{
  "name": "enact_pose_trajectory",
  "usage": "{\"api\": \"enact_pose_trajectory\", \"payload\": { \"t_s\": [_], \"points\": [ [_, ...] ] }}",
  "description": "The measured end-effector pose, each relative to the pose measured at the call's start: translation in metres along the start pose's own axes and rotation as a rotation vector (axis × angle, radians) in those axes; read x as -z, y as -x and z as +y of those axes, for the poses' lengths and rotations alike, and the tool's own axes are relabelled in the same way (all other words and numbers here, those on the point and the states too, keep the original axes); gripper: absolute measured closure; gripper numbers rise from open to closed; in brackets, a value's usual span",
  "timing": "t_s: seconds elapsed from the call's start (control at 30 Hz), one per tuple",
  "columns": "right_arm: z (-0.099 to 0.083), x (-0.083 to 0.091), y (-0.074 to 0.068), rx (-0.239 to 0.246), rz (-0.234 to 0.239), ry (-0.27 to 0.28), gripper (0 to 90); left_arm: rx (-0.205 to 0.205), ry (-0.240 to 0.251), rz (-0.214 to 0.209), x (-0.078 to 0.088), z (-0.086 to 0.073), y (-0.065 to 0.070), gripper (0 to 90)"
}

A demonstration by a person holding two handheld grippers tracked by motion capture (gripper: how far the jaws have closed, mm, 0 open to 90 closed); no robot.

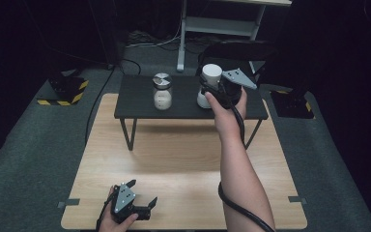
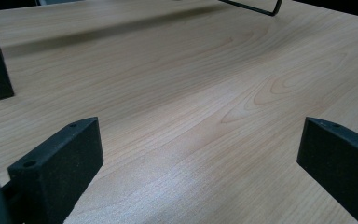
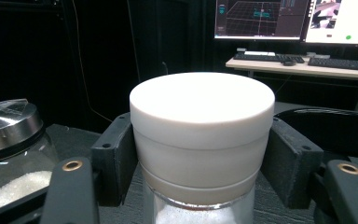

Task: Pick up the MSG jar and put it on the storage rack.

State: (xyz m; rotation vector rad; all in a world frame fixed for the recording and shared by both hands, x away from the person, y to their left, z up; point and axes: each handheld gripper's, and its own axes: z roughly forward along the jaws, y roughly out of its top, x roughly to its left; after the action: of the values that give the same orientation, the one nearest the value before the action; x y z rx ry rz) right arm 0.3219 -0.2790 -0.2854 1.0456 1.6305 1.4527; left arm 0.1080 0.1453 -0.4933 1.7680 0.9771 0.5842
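At the lower left of the high view, my left gripper (image 1: 144, 192) rests on the pale wooden table (image 1: 183, 159), its jaws spread wide with nothing between them. Above it, left of centre, a glass jar with a brushed metal lid (image 1: 162, 91) stands on the small black raised shelf (image 1: 140, 99). To its right, my right gripper (image 1: 206, 88) is clamped on the white round lid (image 3: 202, 126) of a second glass jar, both pads pressed against the lid's sides.
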Motion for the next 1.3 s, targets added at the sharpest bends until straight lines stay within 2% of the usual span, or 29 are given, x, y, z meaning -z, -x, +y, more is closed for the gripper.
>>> {"api": "enact_pose_trajectory", "payload": {
  "t_s": [0.43,0.47,0.57,0.6,0.63,0.83,0.97,1.3],
  "points": [
    [-0.002,-0.001,-0.001,0.001,-0.003,0.009,32.6,0.004,0.002,-0.003,0.0,-0.001,-0.001,0.2],
    [-0.001,0.0,0.0,-0.006,0.004,0.015,29.0,0.004,0.002,-0.003,0.0,-0.001,-0.001,0.2],
    [0.002,-0.001,0.001,-0.011,0.011,0.011,26.1,0.001,0.0,-0.004,0.0,0.0,-0.001,0.2],
    [0.004,-0.001,0.001,-0.016,0.015,0.007,21.9,0.002,0.0,-0.003,0.0,0.0,-0.001,0.2],
    [0.004,-0.001,0.001,-0.016,0.015,0.007,21.9,0.002,0.0,-0.003,0.0,0.0,-0.001,0.2],
    [0.001,0.001,-0.004,-0.019,-0.009,0.005,8.6,0.002,0.002,-0.005,0.0,-0.001,-0.001,0.2],
    [-0.001,0.002,-0.003,-0.02,-0.002,0.0,2.0,0.001,0.002,-0.005,0.0,-0.001,-0.001,0.2],
    [-0.006,0.017,0.001,-0.023,0.02,0.031,0.1,-0.007,0.0,-0.003,0.0,0.0,0.0,0.2]
  ]
}}
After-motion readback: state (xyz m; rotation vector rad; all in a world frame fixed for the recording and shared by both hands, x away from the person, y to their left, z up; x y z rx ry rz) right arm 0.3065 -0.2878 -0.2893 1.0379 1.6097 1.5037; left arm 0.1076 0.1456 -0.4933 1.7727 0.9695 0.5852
